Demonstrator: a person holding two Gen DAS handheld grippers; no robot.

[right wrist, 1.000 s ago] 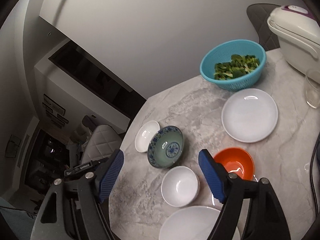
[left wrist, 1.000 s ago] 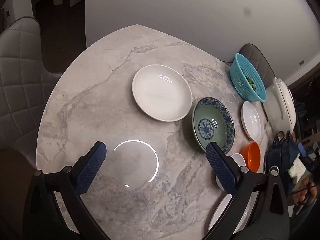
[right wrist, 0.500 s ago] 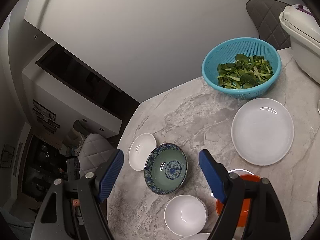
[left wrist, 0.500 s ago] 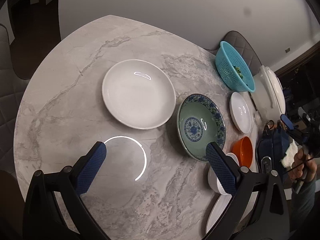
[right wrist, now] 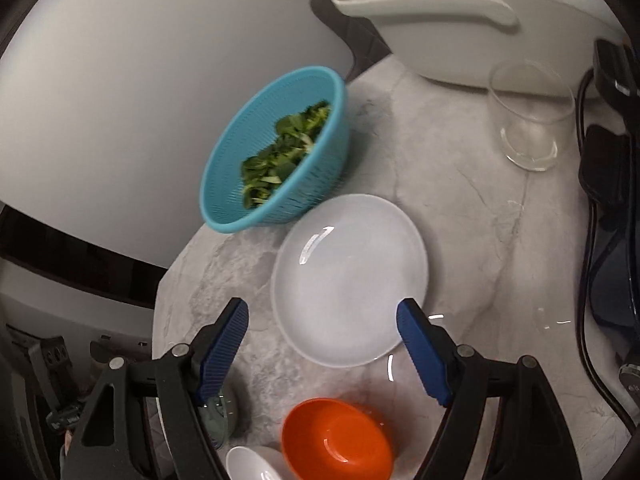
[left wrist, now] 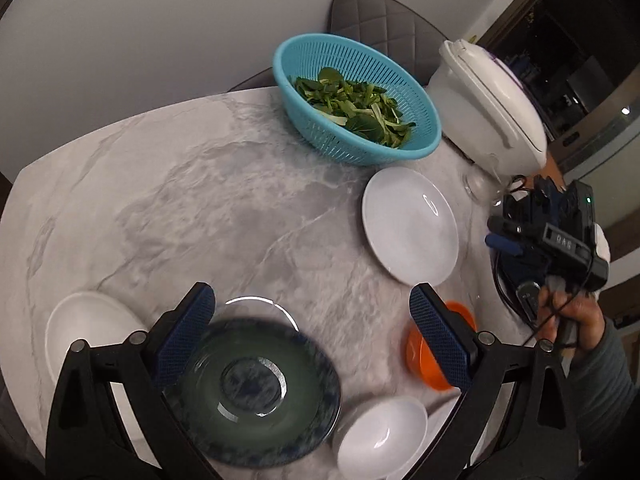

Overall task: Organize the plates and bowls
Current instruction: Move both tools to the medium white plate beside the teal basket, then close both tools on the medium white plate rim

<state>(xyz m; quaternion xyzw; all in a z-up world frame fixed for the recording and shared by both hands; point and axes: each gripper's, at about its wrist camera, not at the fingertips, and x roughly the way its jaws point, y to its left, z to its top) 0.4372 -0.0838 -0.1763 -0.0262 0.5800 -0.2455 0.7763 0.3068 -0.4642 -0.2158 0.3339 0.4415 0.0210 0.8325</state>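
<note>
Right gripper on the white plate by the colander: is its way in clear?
Probably yes. The right gripper is open, the white plate lies just ahead between its fingers, uncovered. The blue colander crowds only the plate's far edge.

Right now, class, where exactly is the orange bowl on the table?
The orange bowl sits near the bottom of the right wrist view, just below the white plate and right of a small white bowl.
</note>
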